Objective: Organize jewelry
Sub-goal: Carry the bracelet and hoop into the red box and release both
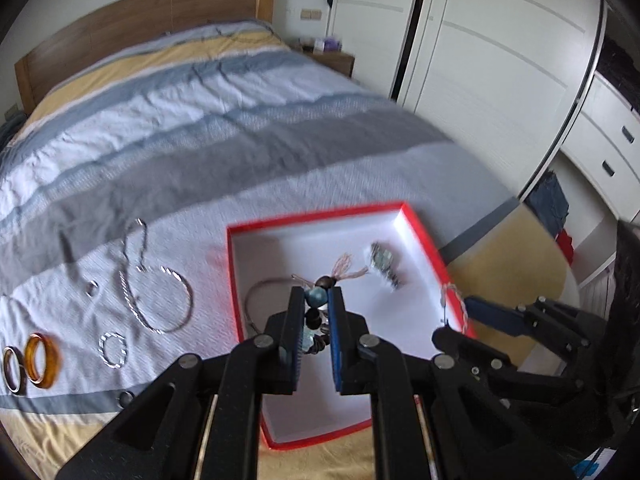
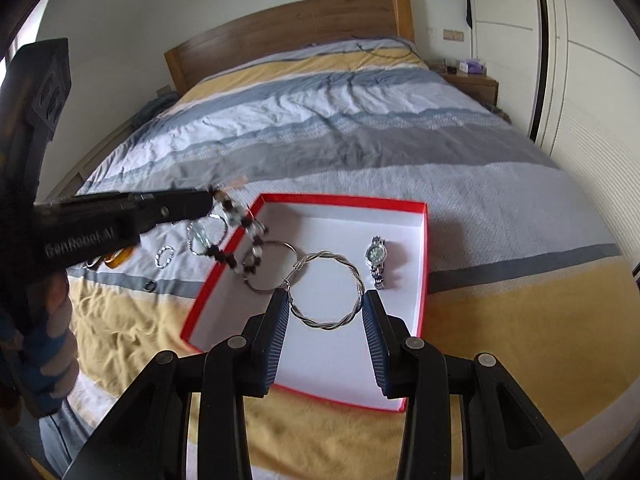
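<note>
My left gripper is shut on a strand of turquoise and dark beads with a pink tassel. The strand hangs over the left edge of the red box, which is white inside. In the right wrist view the same beads dangle from the left gripper. My right gripper is shut on a twisted silver bangle above the box; the left wrist view has it at the box's right rim. A wristwatch and a thin dark hoop lie in the box.
Left of the box on the striped bedspread lie silver hoops, a small twisted ring, an amber ring and a brown ring. White wardrobe doors stand right of the bed.
</note>
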Available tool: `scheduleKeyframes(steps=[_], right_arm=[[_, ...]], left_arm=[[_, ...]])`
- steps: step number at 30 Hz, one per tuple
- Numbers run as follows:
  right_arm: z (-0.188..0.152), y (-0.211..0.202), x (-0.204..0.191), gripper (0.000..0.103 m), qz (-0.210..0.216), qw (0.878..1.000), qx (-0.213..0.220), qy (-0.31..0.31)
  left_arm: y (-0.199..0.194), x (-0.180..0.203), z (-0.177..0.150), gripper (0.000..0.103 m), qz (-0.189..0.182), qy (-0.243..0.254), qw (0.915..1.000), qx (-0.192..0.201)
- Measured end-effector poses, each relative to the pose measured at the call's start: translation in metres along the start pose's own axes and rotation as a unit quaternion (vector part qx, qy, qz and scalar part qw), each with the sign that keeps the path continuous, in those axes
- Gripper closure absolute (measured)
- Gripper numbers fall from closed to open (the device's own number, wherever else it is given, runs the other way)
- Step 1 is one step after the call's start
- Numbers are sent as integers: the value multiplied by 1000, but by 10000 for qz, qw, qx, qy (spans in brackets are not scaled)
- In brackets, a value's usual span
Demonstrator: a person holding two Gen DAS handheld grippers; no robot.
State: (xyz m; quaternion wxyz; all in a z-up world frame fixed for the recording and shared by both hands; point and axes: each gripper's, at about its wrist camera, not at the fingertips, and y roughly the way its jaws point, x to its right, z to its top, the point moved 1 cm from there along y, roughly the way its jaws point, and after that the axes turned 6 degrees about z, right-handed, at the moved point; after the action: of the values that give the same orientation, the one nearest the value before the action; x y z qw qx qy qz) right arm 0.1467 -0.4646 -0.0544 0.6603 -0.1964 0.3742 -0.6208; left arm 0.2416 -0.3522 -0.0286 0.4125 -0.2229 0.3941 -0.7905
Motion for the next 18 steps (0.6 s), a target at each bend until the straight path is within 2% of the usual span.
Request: scheduleKeyframes(steps=[5,10,18], right_arm=[[-13,43,11,65,18,9992,-396,35],[-24,71,20,65,-41,9973,-727,63],[-19,88,16,65,-248,9945,-979,-270]], left_arm=[[47,-4,-29,93,42,55,9986,-518],[72,-10,-43,93,3,-19,9969,-783],[76,-9,-46,92,-79,-130,9969,-771]])
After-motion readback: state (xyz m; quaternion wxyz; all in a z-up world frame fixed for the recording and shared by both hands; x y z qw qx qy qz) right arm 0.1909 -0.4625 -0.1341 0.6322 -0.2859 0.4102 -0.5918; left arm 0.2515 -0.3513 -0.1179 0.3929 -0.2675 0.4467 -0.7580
